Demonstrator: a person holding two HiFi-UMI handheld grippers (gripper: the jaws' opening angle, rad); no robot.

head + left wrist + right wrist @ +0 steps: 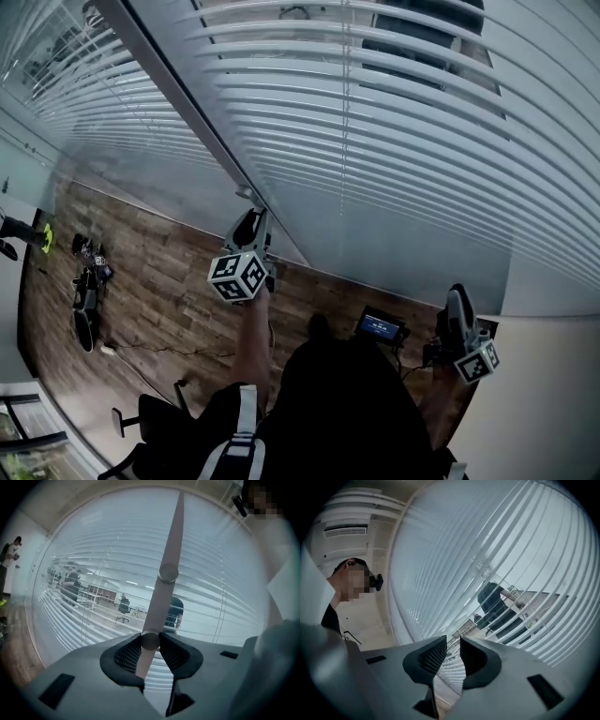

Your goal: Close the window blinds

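White slatted window blinds (394, 112) hang over the glass with their slats tilted apart, so the room behind shows through (93, 588). The blinds' long grey tilt wand (168, 550) runs down into my left gripper (150, 641), which is shut on the wand's lower knob, with a pad pressing on each side. In the head view the left gripper (251, 217) is raised against the window by the grey mullion. My right gripper (457, 298) is lower at the right, off the blinds. It points up at the slats (525, 550) and stands open (453, 653), with nothing between its pads.
A wooden floor (169, 281) lies below the window, with cables and dark gear (86, 291) at the left. A small device with a lit screen (380, 326) sits near my right side. A beige wall (553, 403) closes the right. A person (9, 555) stands far left.
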